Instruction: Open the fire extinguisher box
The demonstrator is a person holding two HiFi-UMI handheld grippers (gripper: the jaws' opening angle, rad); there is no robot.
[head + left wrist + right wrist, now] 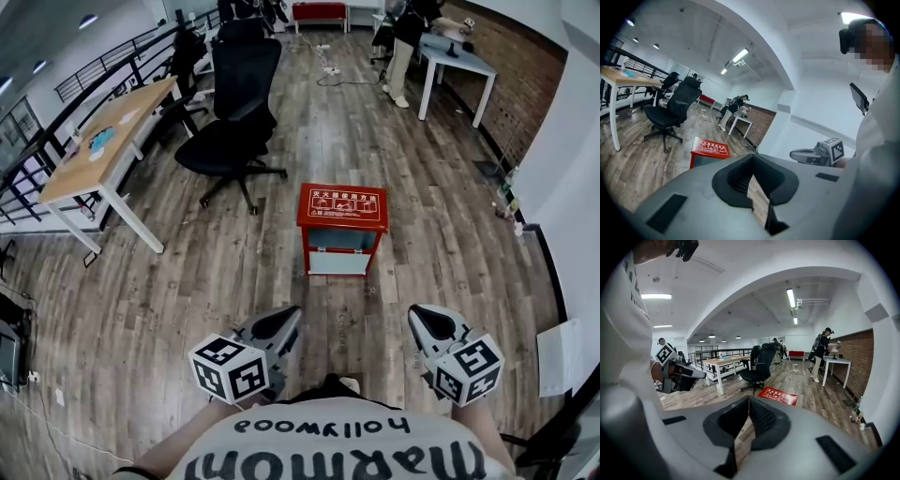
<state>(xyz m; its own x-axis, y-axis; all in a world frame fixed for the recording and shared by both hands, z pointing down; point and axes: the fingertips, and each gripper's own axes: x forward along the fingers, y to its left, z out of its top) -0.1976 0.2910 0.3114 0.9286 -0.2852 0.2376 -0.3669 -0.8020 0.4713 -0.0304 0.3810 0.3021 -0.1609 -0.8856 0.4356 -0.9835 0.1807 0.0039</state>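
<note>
Your left gripper [282, 322] and right gripper [425, 321] are pressed together, empty; the fire extinguisher box [338, 253] looks rigid metal, so hook the front edge of its lid [343, 206].

My head camera looks steeply down over the left gripper [284, 321] and right gripper [424, 321]. Each gripper camera faces along its jaws; all three share the red box [342, 208] well ahead of them.
</note>
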